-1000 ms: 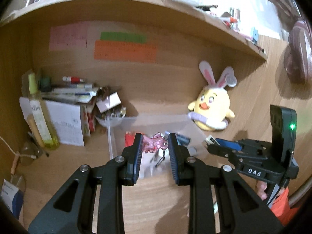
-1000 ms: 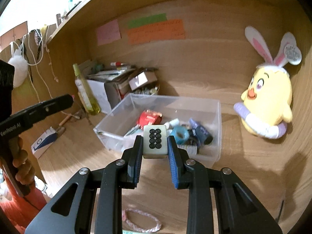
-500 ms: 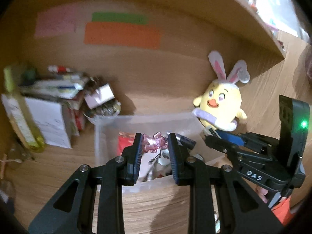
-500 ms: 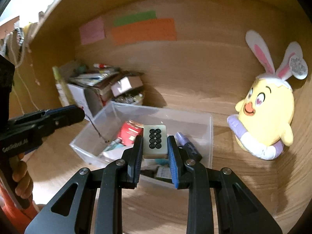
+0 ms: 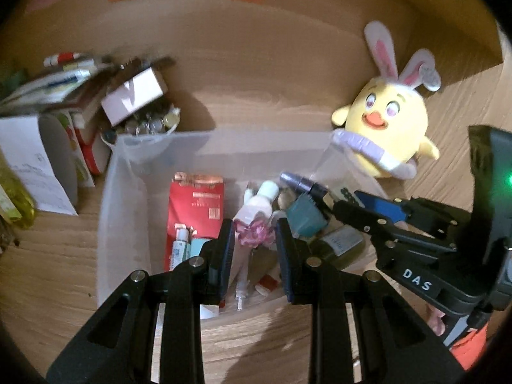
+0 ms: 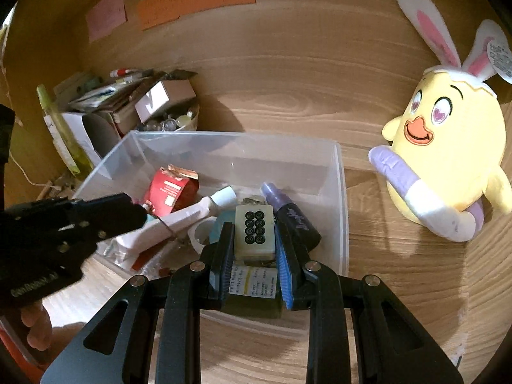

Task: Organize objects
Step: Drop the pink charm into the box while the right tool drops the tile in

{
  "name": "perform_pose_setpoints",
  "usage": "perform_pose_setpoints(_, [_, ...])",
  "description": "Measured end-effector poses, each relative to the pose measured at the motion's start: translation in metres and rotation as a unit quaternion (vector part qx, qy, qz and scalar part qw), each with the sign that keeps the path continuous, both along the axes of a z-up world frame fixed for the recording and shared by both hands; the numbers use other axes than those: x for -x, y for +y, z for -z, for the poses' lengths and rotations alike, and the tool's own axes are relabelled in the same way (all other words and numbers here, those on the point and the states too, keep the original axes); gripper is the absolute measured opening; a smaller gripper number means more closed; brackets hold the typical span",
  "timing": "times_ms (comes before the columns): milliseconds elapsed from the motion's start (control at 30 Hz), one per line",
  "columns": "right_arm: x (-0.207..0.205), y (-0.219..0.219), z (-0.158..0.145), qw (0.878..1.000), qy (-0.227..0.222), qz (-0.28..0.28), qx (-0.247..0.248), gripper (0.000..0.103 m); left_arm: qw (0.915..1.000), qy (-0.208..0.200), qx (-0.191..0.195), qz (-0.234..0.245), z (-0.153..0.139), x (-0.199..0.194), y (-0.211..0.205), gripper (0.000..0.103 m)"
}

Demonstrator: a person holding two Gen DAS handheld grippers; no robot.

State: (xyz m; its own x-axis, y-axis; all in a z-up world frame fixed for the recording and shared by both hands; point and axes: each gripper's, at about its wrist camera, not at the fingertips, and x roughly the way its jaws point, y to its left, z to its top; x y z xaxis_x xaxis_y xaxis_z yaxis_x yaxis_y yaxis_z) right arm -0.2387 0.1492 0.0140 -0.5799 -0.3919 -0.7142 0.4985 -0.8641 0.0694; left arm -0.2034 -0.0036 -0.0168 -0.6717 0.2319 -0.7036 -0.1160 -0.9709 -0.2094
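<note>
1. Left gripper (image 5: 254,235) clamps a pink hair clip (image 5: 255,234), angled down over the clear bin (image 5: 108,192), near its front wall.
2. Right wrist view alone shows the mahjong tile (image 6: 255,231) pinched by the right gripper (image 6: 255,240), tilted down over the bin's right half.

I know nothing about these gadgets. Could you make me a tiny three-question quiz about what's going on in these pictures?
1. True or false: the right gripper holds a tile with eight black circles.
2. What does the left gripper hold? A) pink clip B) red packet C) purple tube
3. Fill in: both grippers hang over the clear ____.

Key:
1. True.
2. A, the pink clip; the red packet lies in the container.
3. Bin.
</note>
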Motion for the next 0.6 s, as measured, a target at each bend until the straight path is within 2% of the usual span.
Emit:
perform_pose_setpoints(233, [0.003, -0.004, 0.007, 1.000, -0.001, 0.000, -0.011, 0.023, 0.9998, -0.012, 0.015, 0.006, 0.012, 0.005, 0.005, 0.027])
perform_pose_setpoints(267, [0.002, -0.005, 0.007, 1.000, 0.000, -0.001, -0.014, 0.023, 0.9998, -0.009, 0.019, 0.004, 0.011, 0.004, 0.005, 0.030])
perform_pose_setpoints(333, [0.000, -0.007, 0.007, 1.000, 0.011, 0.002, -0.022, 0.023, 0.9997, -0.007, 0.024, 0.002, 0.010, 0.003, 0.007, 0.047])
perform_pose_setpoints(400, [-0.003, -0.009, 0.006, 0.999, 0.017, -0.002, -0.030, 0.023, 0.9997, 0.002, 0.026, -0.003, 0.007, -0.001, 0.006, 0.056])
perform_pose_setpoints(467, [-0.006, -0.010, 0.004, 0.999, 0.023, -0.005, -0.034, 0.028, 0.9995, 0.008, 0.030, -0.003, 0.005, -0.004, 0.007, 0.057])
perform_pose_setpoints(533, [-0.010, -0.011, 0.001, 0.999, 0.032, -0.004, -0.037, 0.038, 0.9995, 0.011, 0.030, -0.002, 0.002, -0.008, 0.008, 0.058])
perform_pose_setpoints(600, [-0.012, -0.010, -0.001, 0.999, 0.037, -0.003, -0.039, 0.040, 0.9994, 0.015, 0.030, -0.003, -0.001, -0.012, 0.007, 0.061])
